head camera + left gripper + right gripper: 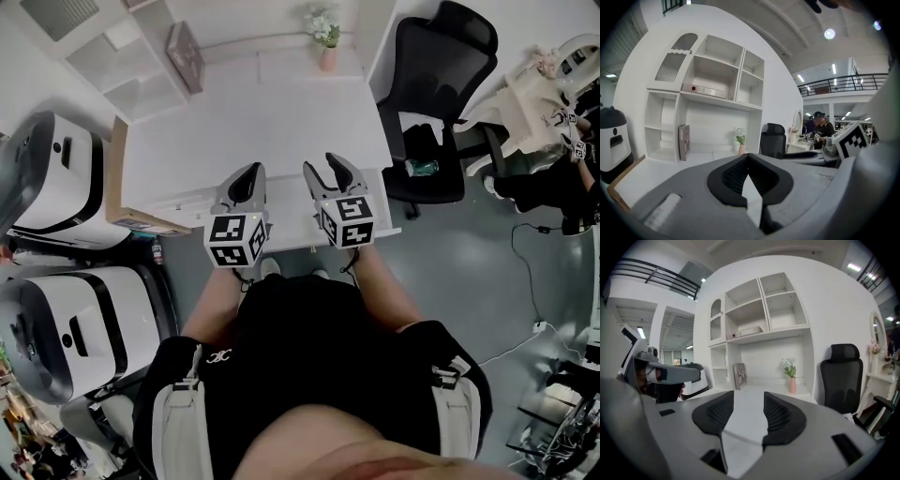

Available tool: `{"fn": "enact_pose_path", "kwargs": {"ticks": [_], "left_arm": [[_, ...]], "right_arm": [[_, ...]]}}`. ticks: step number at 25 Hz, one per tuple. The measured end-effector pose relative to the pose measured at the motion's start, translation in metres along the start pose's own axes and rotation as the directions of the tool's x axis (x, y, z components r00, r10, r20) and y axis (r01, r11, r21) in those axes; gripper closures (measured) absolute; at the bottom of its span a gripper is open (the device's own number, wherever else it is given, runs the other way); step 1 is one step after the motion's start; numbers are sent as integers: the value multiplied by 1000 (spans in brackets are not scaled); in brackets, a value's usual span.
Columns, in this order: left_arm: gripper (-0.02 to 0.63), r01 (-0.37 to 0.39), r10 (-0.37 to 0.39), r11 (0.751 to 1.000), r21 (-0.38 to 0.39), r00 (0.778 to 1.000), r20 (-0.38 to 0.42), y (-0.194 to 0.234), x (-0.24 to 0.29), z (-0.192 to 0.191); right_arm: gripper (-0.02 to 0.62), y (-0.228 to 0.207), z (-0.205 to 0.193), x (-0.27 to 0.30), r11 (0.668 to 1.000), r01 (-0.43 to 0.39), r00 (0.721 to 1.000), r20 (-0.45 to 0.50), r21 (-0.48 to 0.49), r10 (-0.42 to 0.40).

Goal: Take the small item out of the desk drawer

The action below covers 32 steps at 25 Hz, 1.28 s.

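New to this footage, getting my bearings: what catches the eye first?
Over the near edge of the white desk, the left gripper is shut and the right gripper open, empty. A pink flower vase stands at the desk's back; a black office chair sits to the desk's right.

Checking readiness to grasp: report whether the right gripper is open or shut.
Open. The right gripper's jaws stand apart in its own view, with nothing between them, only the desk beyond.

Bright, even indoor light. Ceiling strip lights (833,69) and a round ceiling lamp (829,33) flare in left gripper view. White table (281,112) nearly washed out, shadows faint. Both gripper views: heavy fisheye bend, black corners, close foreground soft.
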<state>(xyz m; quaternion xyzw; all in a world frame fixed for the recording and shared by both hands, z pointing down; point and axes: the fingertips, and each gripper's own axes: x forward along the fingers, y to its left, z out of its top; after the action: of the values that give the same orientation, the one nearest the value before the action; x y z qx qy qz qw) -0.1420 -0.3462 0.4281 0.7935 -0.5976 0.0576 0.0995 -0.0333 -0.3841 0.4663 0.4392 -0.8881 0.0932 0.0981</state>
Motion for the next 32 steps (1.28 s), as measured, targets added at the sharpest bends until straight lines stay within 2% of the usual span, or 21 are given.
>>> {"fn": "enact_pose_path", "kwargs": {"ticks": [10,18,23,28,32], "left_arm": [[591,-6,6,1000,-21,1000,-24,28,7,-13],[591,-18,16,999,-37,999,-44,42,4,-23],[591,-33,31,998,-53,998,-50,52,3,-30],[591,-48,45,997,-68,998,-49,60,2,-33],[591,-65,61,995,-74,996,-59,66,-1,-40]], "right_arm": [[410,-2,-61,28,999,8,987,-160,54,1],[408,0,-123,40,999,21,942,-335,25,-12],[407,1,-170,46,1000,-2,881,-473,5,4],[397,-1,-222,49,999,-30,790,-611,42,49],[383,-5,-253,49,999,-47,708,-704,24,51]]}}
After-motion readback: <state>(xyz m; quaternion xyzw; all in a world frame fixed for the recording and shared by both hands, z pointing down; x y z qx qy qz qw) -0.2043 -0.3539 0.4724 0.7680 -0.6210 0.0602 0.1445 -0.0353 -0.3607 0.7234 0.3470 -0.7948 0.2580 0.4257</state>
